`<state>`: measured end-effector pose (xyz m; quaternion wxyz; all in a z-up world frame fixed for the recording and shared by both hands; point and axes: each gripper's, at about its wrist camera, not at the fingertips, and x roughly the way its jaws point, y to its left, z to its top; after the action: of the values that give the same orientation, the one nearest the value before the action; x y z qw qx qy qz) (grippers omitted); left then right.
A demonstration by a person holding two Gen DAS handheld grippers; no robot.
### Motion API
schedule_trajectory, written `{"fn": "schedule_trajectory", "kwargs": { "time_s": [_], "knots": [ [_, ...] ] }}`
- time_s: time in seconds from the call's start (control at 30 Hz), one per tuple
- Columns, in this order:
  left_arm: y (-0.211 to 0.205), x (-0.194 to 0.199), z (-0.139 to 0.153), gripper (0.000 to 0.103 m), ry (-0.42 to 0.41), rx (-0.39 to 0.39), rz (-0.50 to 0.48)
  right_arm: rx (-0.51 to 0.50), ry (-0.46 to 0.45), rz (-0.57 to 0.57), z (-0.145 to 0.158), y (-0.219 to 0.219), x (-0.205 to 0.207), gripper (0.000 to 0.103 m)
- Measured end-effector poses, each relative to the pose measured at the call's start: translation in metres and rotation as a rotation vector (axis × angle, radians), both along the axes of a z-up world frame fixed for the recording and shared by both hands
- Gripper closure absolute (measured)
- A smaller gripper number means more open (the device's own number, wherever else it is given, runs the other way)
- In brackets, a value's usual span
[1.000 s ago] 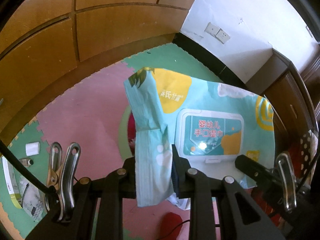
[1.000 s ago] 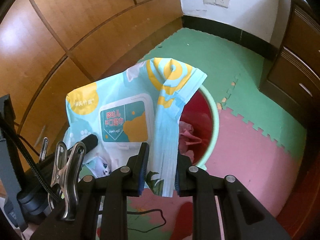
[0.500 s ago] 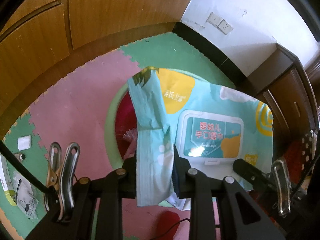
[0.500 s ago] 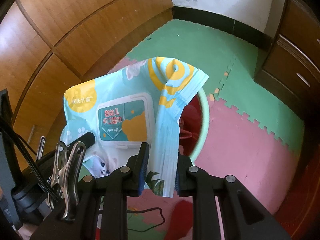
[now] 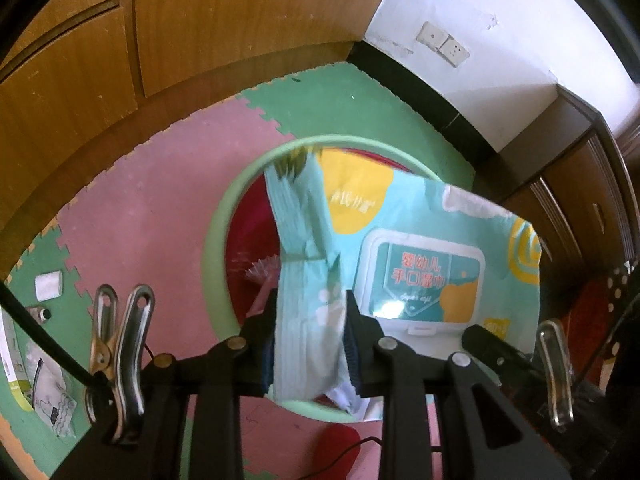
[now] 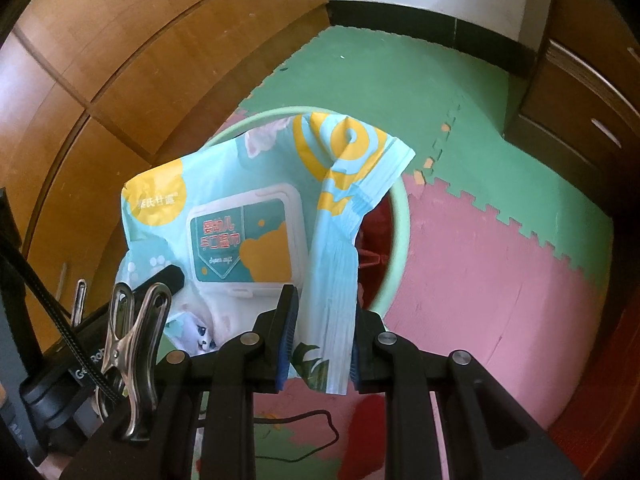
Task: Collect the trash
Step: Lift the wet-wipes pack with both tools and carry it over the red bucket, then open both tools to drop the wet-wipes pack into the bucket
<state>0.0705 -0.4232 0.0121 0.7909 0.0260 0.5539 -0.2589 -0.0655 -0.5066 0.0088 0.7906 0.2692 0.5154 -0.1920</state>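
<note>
A light-blue wet-wipes pack (image 5: 416, 240) with a white lid and yellow patches hangs between my two grippers. My left gripper (image 5: 310, 336) is shut on its left end. My right gripper (image 6: 324, 344) is shut on its right end (image 6: 336, 264). The pack (image 6: 240, 220) is held over a round bin with a pale green rim (image 5: 218, 248) and a red inside (image 5: 248, 236). The bin rim (image 6: 400, 224) also shows in the right wrist view. Some crumpled trash (image 5: 262, 270) lies inside the bin.
Pink and green foam mats (image 5: 160, 200) cover the floor. Wooden wardrobe doors (image 5: 200, 32) stand at the left and back. A dark wooden cabinet (image 6: 580, 80) stands at the right. Small items and papers (image 5: 44, 360) lie on the mat at far left. A black cable (image 6: 312, 428) lies below.
Both grippers have carried the pack forward and over the bin. The bin now lies right beneath the pack, and its whole rim has come into the left view.
</note>
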Motion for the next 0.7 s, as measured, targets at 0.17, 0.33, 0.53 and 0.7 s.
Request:
{"fn": "schedule_trajectory", "kwargs": {
  "time_s": [0.17,0.33,0.53,0.7],
  "knots": [
    [0.000,-0.003,0.002,0.074,-0.009,0.001,-0.002,0.006,0.010,-0.018,-0.004,-0.003,0.001,0.080],
    [0.000,-0.003,0.002,0.074,-0.007,0.012,0.007,0.000,0.017,-0.018,-0.006,-0.002,0.004,0.080],
    [0.004,-0.001,0.005,0.073,-0.006,0.013,0.018,-0.064,0.014,0.005,-0.010,0.005,0.013,0.066],
    [0.006,0.000,0.008,0.073,-0.018,0.015,0.019,-0.091,0.005,0.020,-0.006,0.010,0.016,0.057]
  ]
}}
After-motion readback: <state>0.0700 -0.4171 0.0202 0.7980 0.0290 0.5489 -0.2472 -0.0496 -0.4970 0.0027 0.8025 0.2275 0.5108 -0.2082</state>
